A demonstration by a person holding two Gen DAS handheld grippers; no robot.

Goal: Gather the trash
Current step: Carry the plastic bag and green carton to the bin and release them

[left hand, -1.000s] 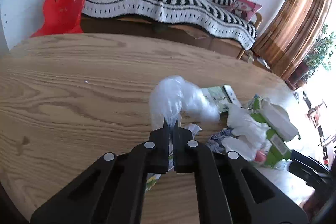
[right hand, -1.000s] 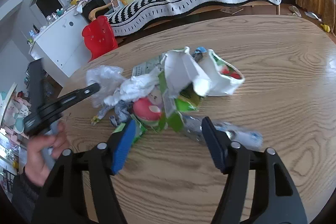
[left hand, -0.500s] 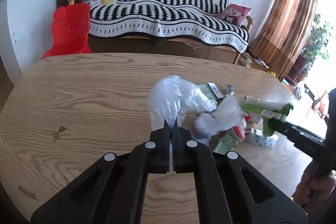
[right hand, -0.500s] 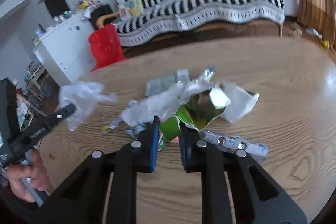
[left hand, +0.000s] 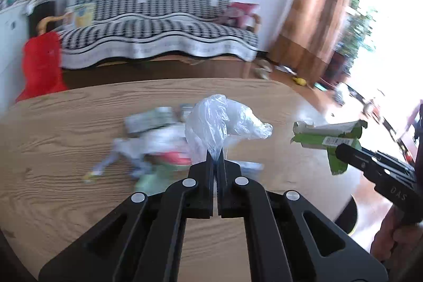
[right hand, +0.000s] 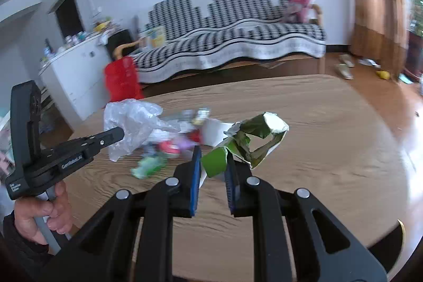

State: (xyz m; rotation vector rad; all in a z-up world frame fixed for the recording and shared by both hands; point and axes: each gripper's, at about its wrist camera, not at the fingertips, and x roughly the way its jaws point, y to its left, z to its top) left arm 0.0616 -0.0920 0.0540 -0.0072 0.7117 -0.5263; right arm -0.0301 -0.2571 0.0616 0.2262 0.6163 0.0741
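my left gripper (left hand: 216,157) jaws are fully clenched on a crinkly clear plastic bag (left hand: 224,120). right gripper (right hand: 211,160) jaws nearly closed, pinching a crumpled green carton (right hand: 251,142), foil-lined. both held above the woodgrain surface (right hand: 317,136), over the blurred trash pile (left hand: 156,139).

Beyond the wooden bench (left hand: 66,139) stood a sofa under a black-and-white throw (left hand: 158,38), a red chair (right hand: 121,81), a white cabinet (right hand: 76,70) and brown curtains (left hand: 314,17).
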